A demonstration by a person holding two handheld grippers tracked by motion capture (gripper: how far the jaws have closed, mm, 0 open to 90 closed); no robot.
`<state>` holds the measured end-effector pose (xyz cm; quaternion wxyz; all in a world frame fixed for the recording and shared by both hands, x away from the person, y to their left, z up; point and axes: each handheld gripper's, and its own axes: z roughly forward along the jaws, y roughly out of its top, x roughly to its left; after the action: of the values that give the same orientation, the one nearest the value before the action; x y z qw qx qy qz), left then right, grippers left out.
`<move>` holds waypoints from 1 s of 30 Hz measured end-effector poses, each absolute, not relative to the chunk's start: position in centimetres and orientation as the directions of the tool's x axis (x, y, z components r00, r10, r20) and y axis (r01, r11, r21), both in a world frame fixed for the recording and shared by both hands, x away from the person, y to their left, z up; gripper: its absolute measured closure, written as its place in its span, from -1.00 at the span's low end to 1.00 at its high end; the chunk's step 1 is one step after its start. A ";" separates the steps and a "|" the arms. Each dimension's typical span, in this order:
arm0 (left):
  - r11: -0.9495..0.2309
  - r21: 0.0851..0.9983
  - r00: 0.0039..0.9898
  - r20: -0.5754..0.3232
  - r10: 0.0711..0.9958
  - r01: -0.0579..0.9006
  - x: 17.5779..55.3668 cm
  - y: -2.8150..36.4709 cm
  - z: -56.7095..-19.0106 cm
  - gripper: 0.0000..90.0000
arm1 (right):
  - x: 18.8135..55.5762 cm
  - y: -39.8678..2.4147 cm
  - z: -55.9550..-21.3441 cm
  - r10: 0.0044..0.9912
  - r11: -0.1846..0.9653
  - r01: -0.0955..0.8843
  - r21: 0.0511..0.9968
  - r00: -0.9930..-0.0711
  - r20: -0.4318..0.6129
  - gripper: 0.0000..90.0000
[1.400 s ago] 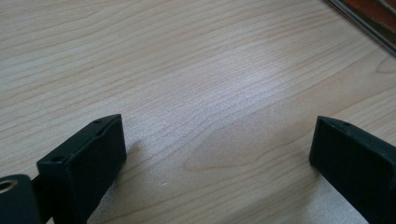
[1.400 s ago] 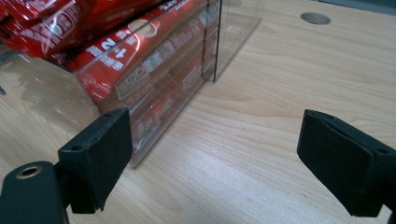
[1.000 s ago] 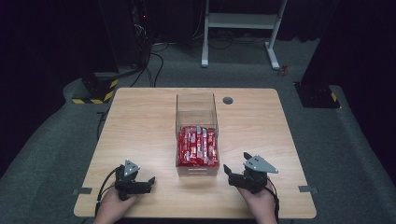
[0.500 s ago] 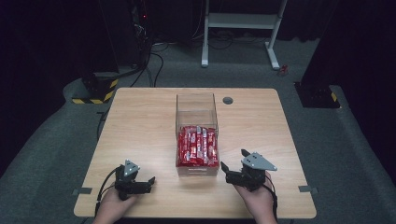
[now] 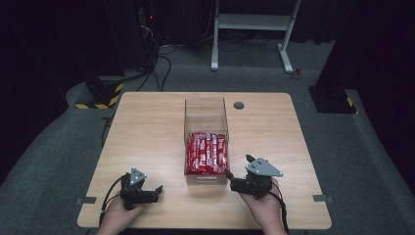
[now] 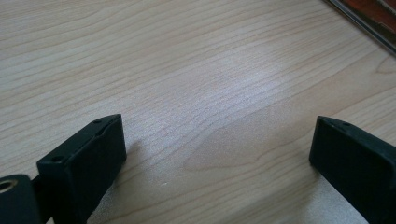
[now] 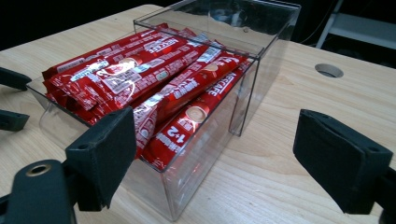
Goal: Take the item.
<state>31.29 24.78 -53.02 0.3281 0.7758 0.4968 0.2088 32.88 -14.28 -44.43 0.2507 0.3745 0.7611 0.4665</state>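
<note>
right tool [image 5: 237,184] spread wide beside the clear box [image 5: 205,109] of red coffee sachets [image 5: 206,152], likely lined up to pick; left tool [image 5: 155,192] wide, idle near bench's [image 5: 147,127] front edge.

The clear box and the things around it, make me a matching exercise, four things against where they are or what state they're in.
1. clear box
2. red sachets
3. left claw
4. round hole

a. open, over bare wood
b. in the tabletop, right of the box's far end
c. mid-table, no lid
d. piled in the box's near half

Pairs: 1-c, 2-d, 3-a, 4-b
</note>
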 end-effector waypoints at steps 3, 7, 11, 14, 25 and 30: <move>-0.291 0.716 0.419 -0.002 0.908 0.634 31.3 24.8 -53.0 -0.91 | 33.0 -14.0 -44.3 0.802 0.286 0.347 0.893 -0.596 -0.025 -0.66; -0.292 0.716 0.419 -0.001 0.908 0.634 31.3 24.8 -53.0 -0.91 | 33.0 -13.6 -44.0 0.799 0.290 0.346 0.892 -0.601 -0.027 -0.63; -0.291 0.716 0.419 -0.002 0.908 0.634 31.3 24.8 -53.0 -0.91 | 33.0 -13.3 -43.6 0.799 0.283 0.332 0.900 -0.600 -0.030 -0.63; -0.291 0.716 0.419 -0.002 0.908 0.634 31.3 24.8 -53.0 -0.91 | 33.1 -13.2 -43.5 0.798 0.281 0.330 0.901 -0.602 -0.028 -0.63; -0.295 0.716 0.424 -0.001 0.906 0.633 31.3 24.8 -53.0 -0.91 | 33.6 -12.2 -43.4 0.784 0.290 0.331 0.898 -0.620 -0.025 -0.63; -0.296 0.716 0.425 -0.002 0.905 0.633 31.3 24.8 -53.0 -0.91 | 33.9 -11.6 -43.3 0.774 0.287 0.326 0.901 -0.633 -0.018 -0.60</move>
<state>31.27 24.82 -53.02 0.3282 0.7777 0.4944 0.2076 33.85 -11.65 -43.26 0.2348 0.3586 0.7672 0.4772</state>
